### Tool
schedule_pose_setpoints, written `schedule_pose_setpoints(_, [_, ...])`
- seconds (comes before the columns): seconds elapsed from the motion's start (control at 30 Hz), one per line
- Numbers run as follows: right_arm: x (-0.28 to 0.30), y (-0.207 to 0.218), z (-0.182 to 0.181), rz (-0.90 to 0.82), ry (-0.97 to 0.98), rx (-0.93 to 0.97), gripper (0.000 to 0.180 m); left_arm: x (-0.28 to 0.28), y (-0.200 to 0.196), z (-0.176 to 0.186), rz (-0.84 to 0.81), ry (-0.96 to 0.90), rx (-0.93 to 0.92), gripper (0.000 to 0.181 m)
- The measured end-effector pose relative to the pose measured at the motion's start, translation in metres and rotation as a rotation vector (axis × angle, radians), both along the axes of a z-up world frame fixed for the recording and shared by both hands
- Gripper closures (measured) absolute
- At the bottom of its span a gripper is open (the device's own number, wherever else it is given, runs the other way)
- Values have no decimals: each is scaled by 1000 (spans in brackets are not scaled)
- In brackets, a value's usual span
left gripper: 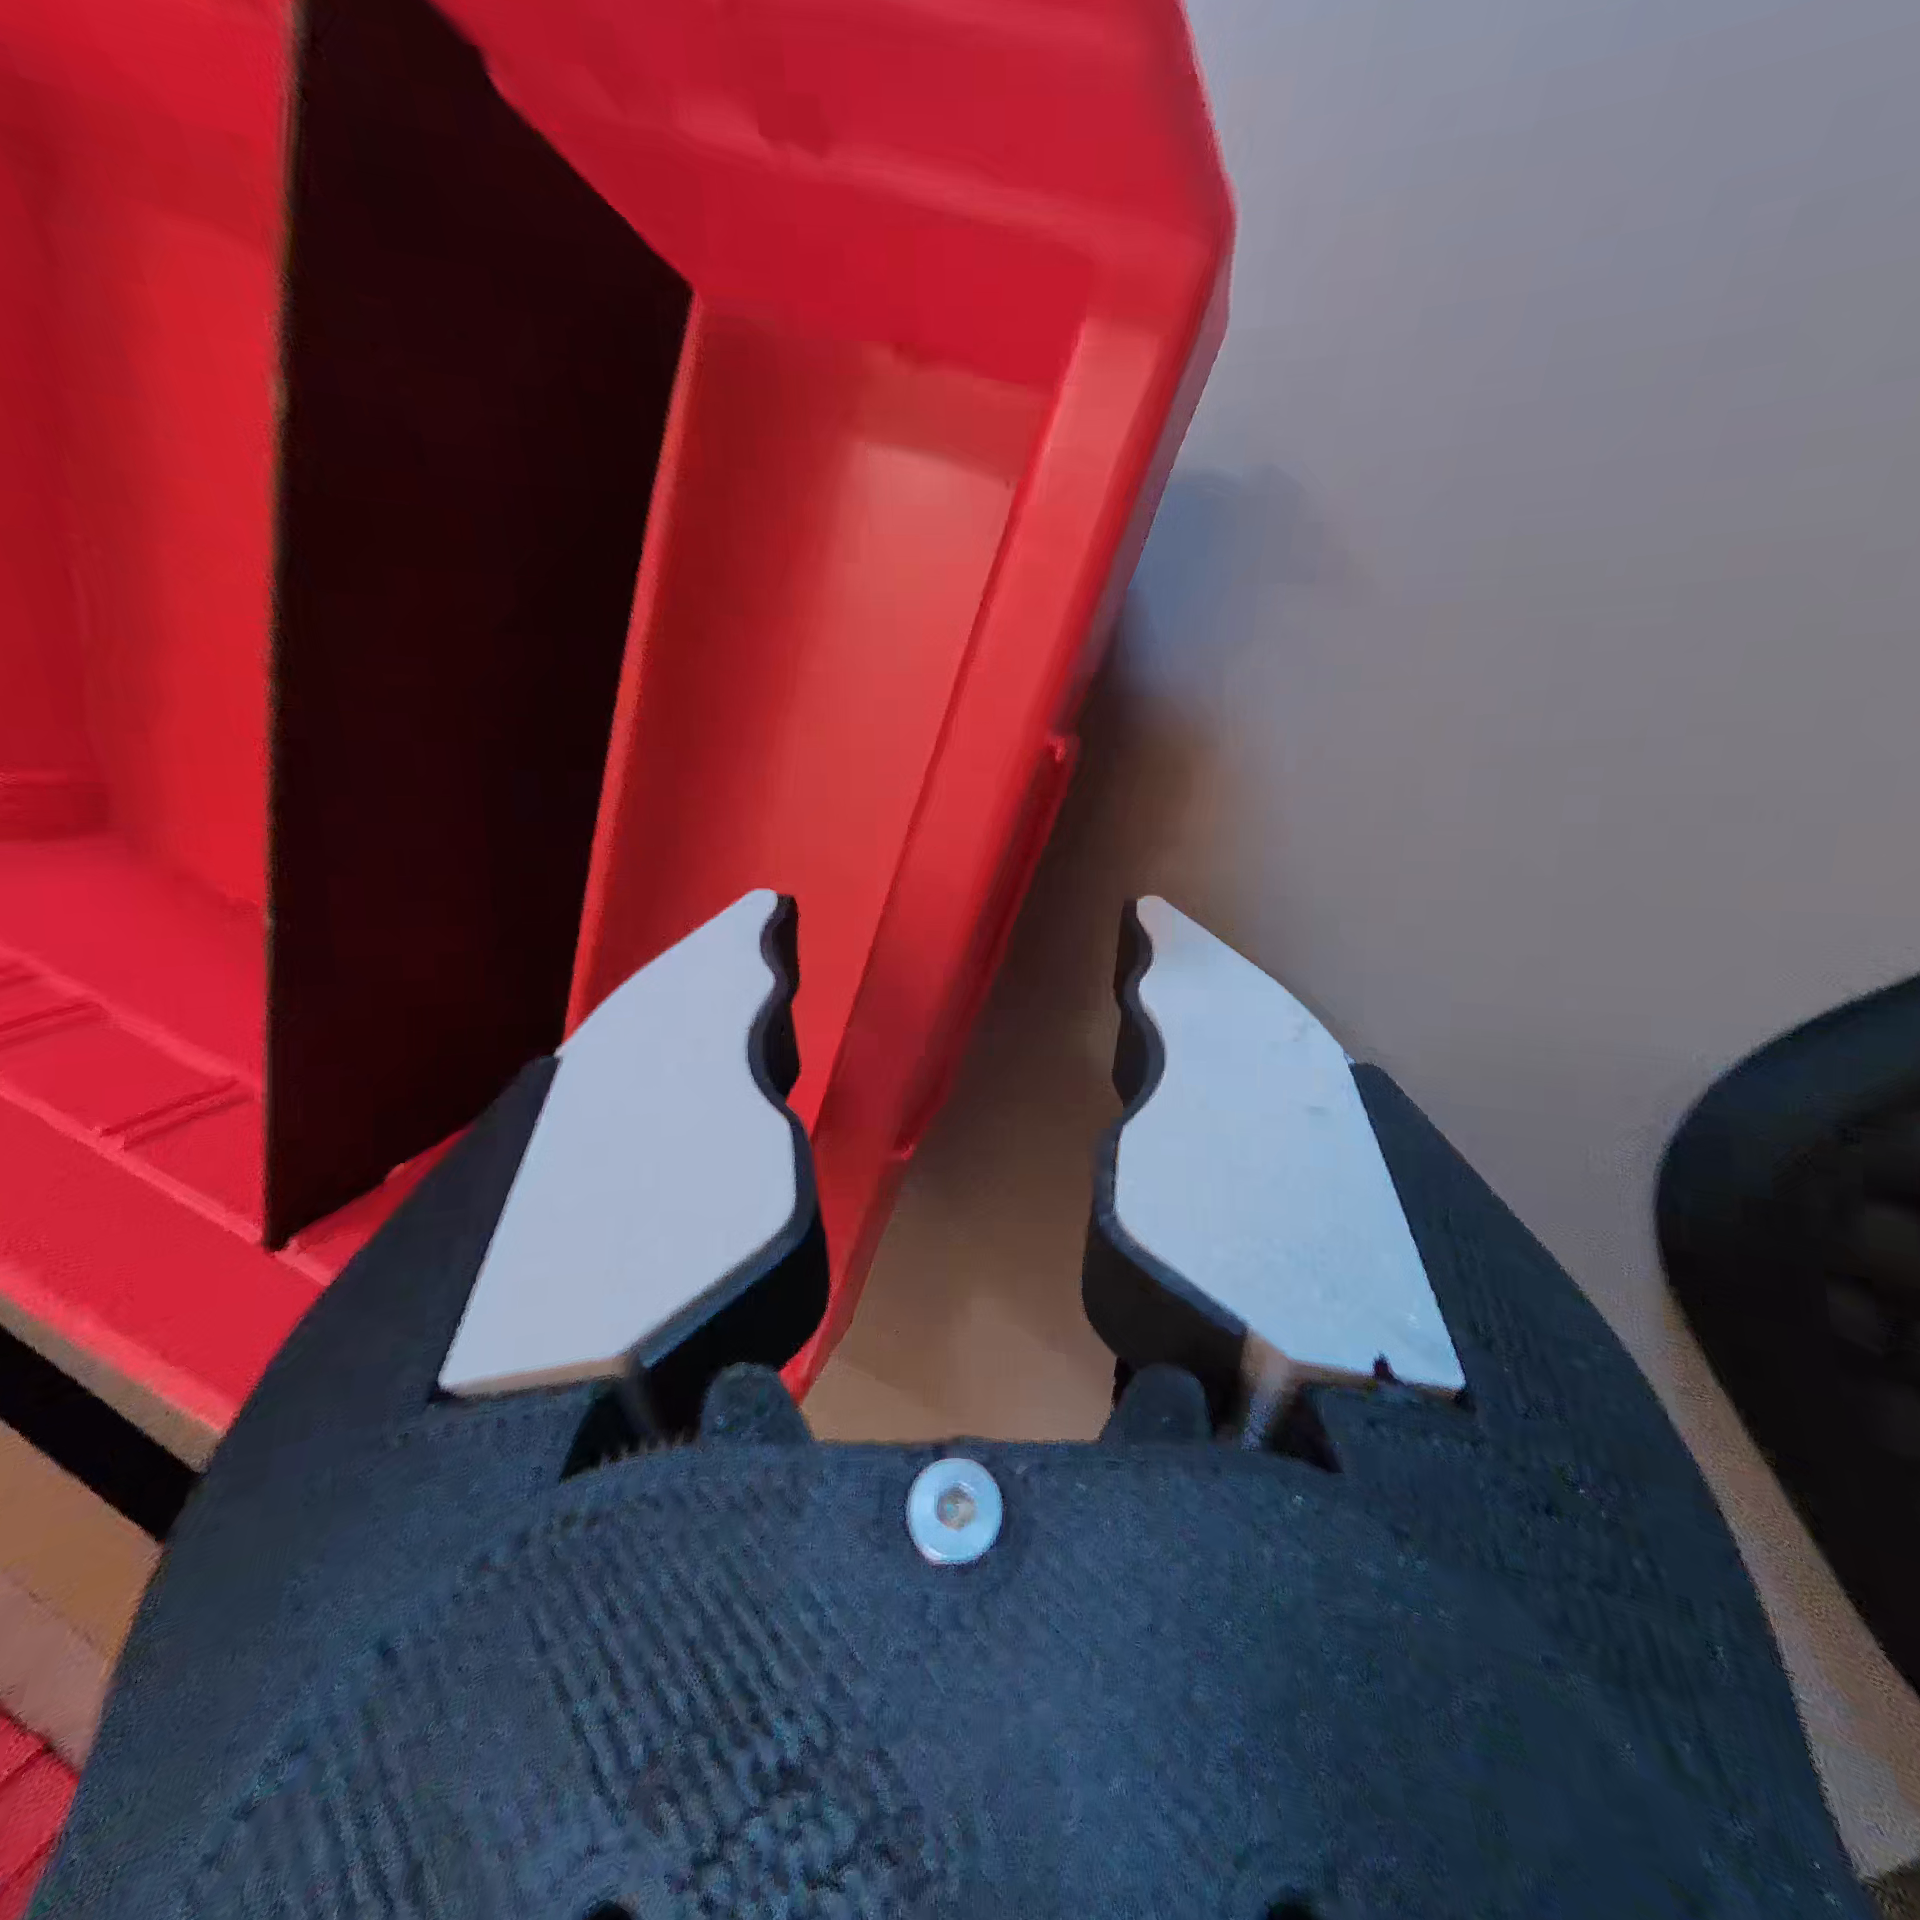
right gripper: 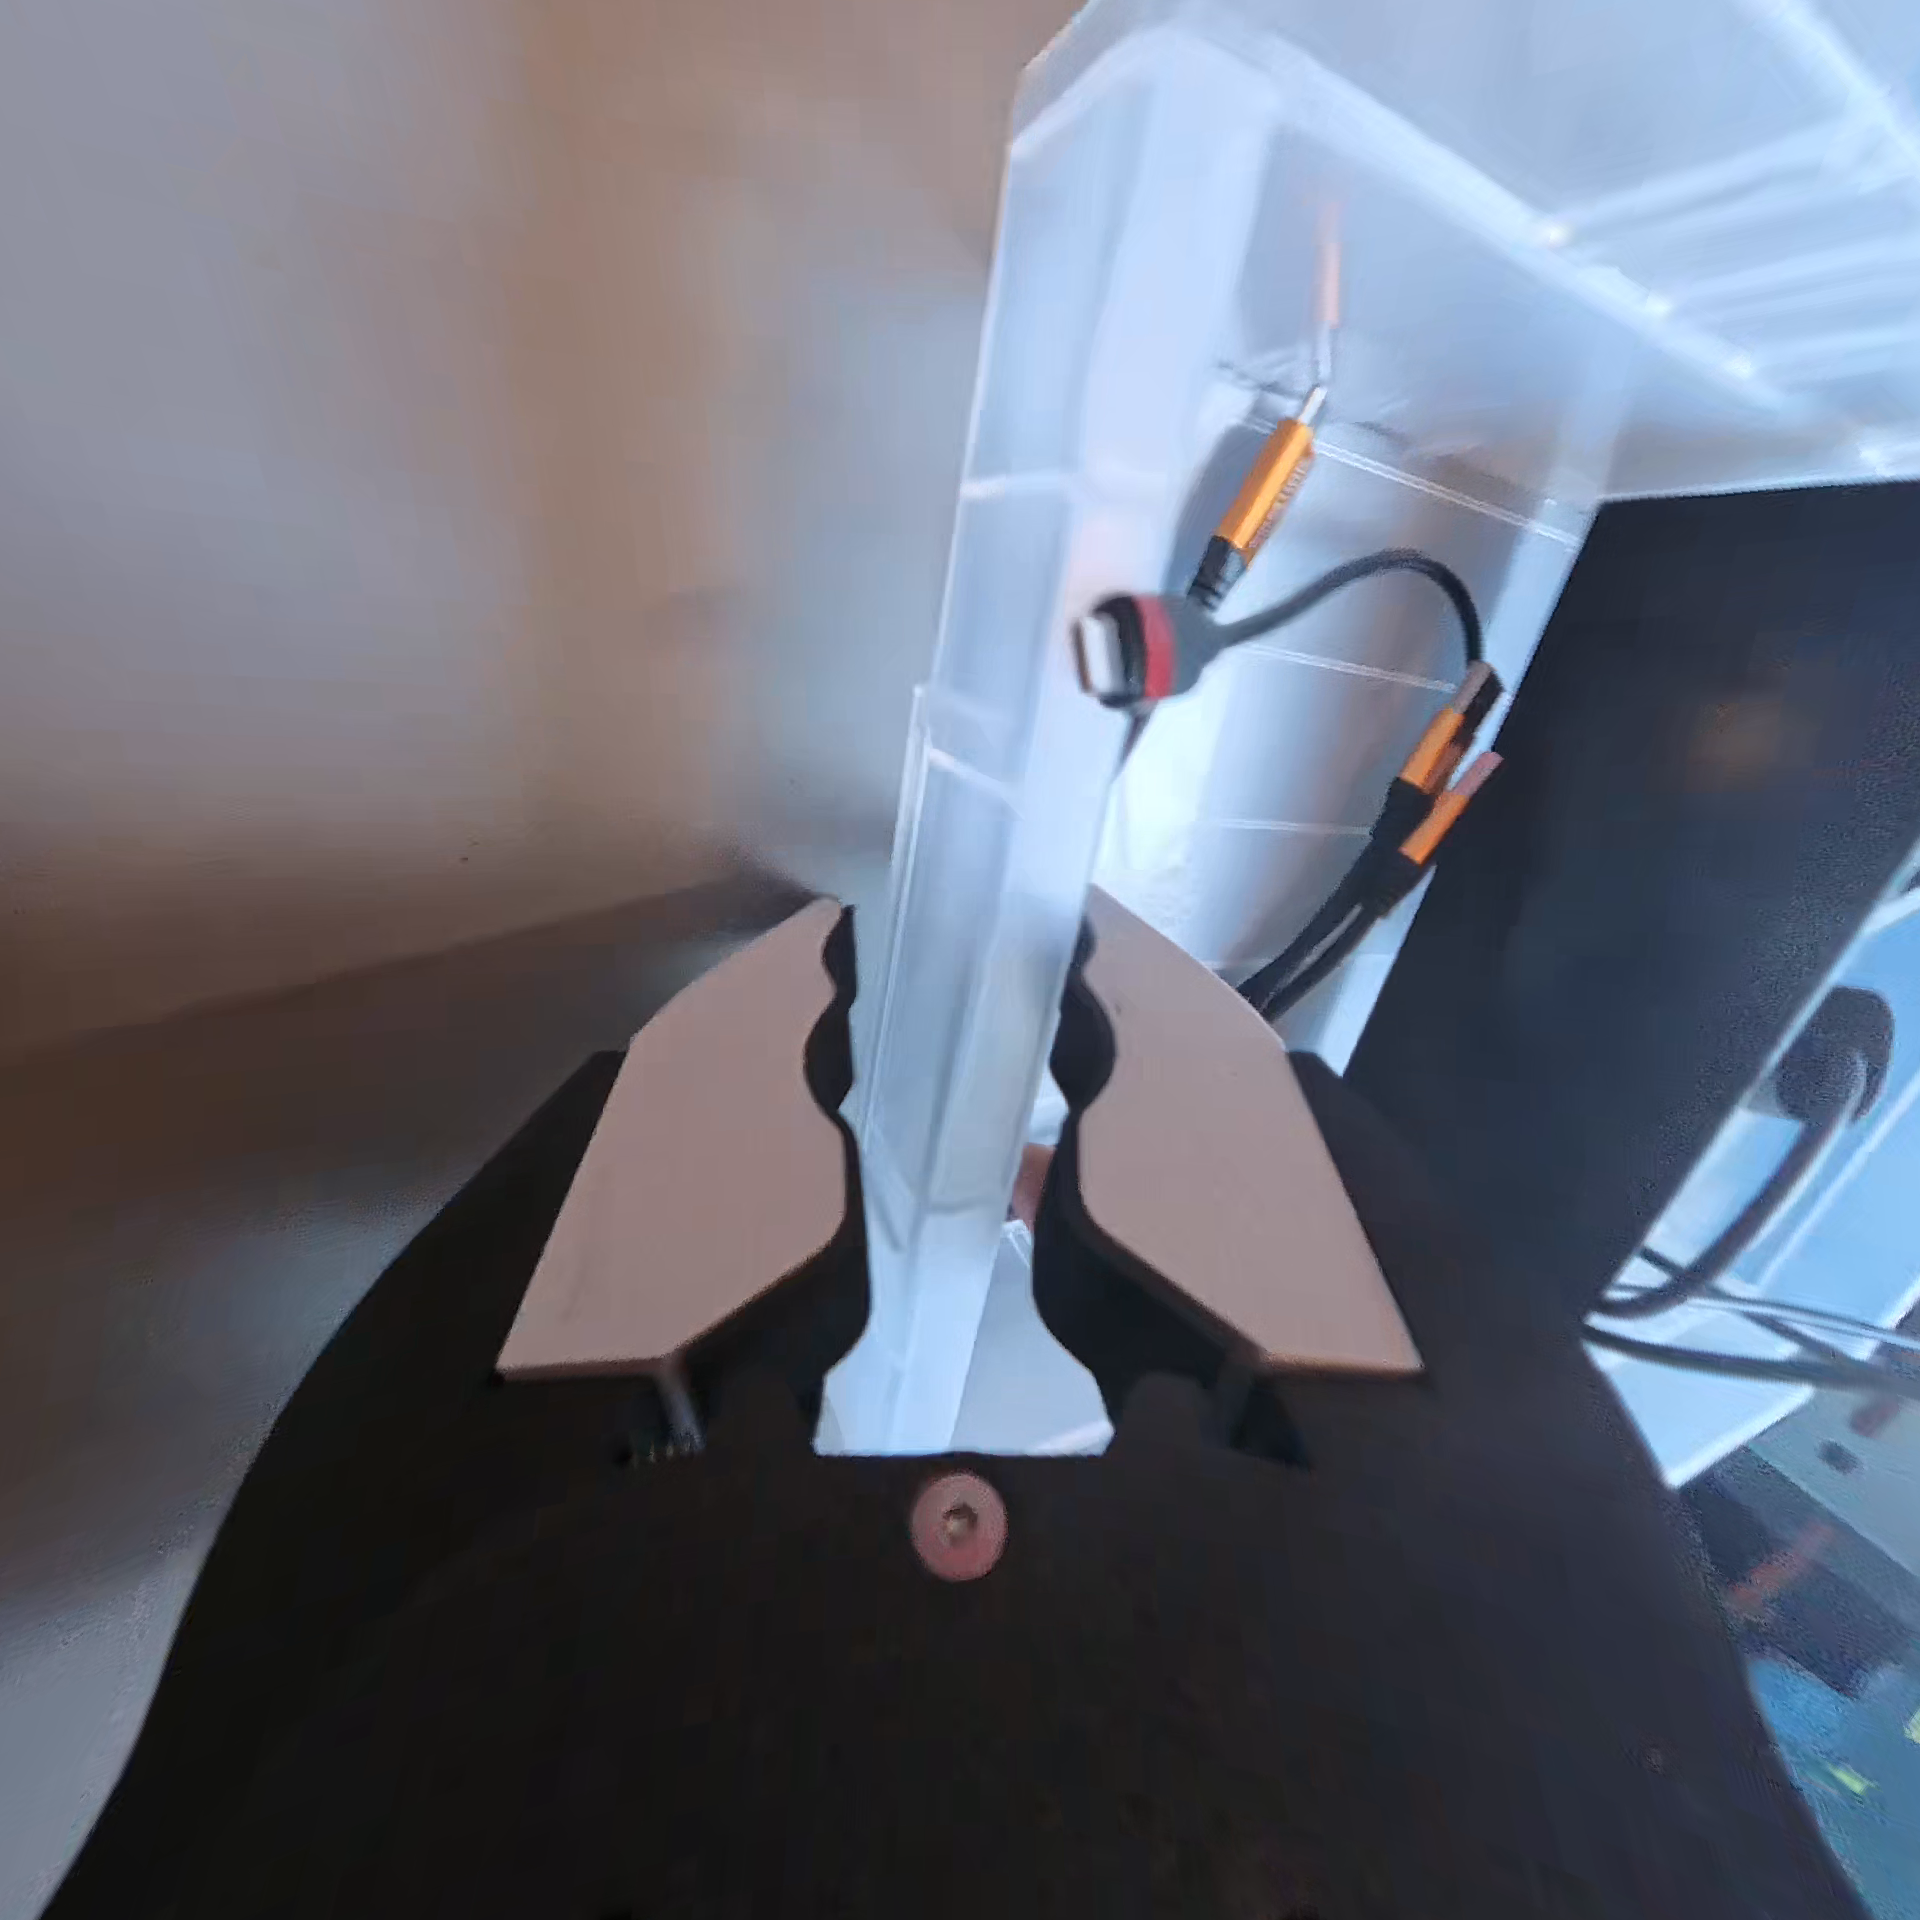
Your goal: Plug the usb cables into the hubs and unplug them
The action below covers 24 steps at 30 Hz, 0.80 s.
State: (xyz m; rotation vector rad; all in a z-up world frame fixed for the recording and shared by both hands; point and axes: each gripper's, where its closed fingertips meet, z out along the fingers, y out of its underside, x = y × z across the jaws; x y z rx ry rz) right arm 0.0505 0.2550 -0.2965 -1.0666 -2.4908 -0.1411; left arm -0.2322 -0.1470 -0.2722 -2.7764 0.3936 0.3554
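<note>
Red plastic is filling the left half of the left wrist view: a red bin (left gripper: pixel 904 582) is standing tilted on a tan surface (left gripper: pixel 966 1278), with a dark divider panel (left gripper: pixel 447 665) rising inside it. Its rim is running just beside the left gripper (left gripper: pixel 956 925), whose grey fingers (left gripper: pixel 644 1174) are spreading wide apart and gripping nothing; whether the left-hand finger is touching the bin wall cannot be told. A pale wall (left gripper: pixel 1558 468) is showing behind, and a dark rounded object (left gripper: pixel 1808 1247) is sitting at the right edge.

In the right wrist view, the right gripper (right gripper: pixel 961 935) is clamping its fingers (right gripper: pixel 696 1174) onto the edge wall of a clear plastic bin (right gripper: pixel 997 790), which is passing up between the two pads. Inside that bin the usb cables are lying loose: a red-collared plug (right gripper: pixel 1127 655) with a silver tip is pointing left, an orange-sleeved plug (right gripper: pixel 1262 499) is leaning above it, and two more orange plugs (right gripper: pixel 1444 769) are hanging on black cords by a black panel (right gripper: pixel 1662 790). None of them is seated in anything visible. No hub can be made out clearly. A blurred beige wall (right gripper: pixel 416 416) is lying to the left.
</note>
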Motion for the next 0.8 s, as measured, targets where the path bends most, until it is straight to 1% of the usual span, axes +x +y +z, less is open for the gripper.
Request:
schedule_pose_setpoints(0.03, [-3, 1, 0, 11, -6, 31, 148, -3, -1, -7, 1, 18, -18, 122])
schedule_pose_setpoints(0.07, [-4, 1, 0, 13, -24, 39, 148, -5, 0, -13, -4, 39, -31, 124])
schedule_pose_setpoints(0.17, [-4, 1, 0, 6, -31, 61, 148, -8, 11, -20, -58, 115, -7, 141])
schedule_pose_setpoints(0.27, [0, -1, 0, 14, -17, 76, 148, 0, 28, -20, -136, 167, 32, 151])
schedule_pose_setpoints(0.33, [4, -10, 1, 43, 11, 71, 148, 12, 46, -20, -167, 166, 90, 152])
schedule_pose_setpoints(0.43, [14, -30, 2, 84, 45, 77, 148, 23, 63, -20, -185, 194, 99, 152])
schedule_pose_setpoints(0.6, [35, -73, 4, 158, 111, 79, 149, 67, 100, -18, -342, 171, 156, 151])
schedule_pose_setpoints(0.77, [45, -123, 8, 206, 216, 49, 147, 113, 150, -16, -490, 180, 234, 150])
schedule_pose_setpoints(0.8, [46, -131, 11, 215, 248, 61, 145, 118, 160, -15, -507, 177, 258, 150])
